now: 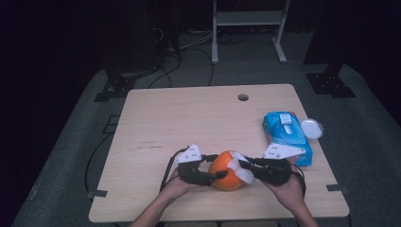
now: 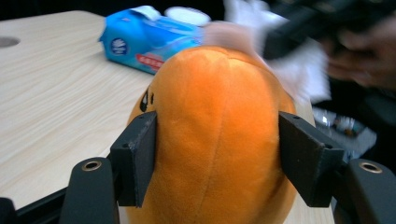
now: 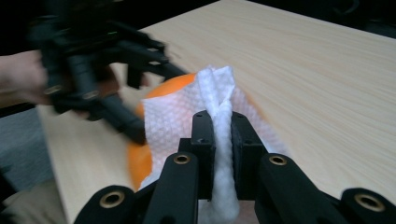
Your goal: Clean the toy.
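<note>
The left gripper (image 2: 217, 158) clamps an orange plush toy (image 2: 219, 135) between its two pads, one pressed on each flank, the toy resting on the wooden table (image 1: 189, 123). The right gripper (image 3: 223, 135) has its jaws nearly together, pinching a bunched white wipe (image 3: 219, 93) that drapes over the toy's top, opposite the left gripper. Beyond the right gripper lies a blue wipes pack (image 1: 286, 135).

Plush toy (image 1: 226, 173) on desk (image 1: 189, 123) near front edge, betw. left gripper (image 1: 215, 176) & right gripper (image 1: 246, 166); wipe (image 1: 242, 169) on toy; wipes pack (image 1: 287, 135) behind-right, lid (image 1: 312, 128) beside it.
</note>
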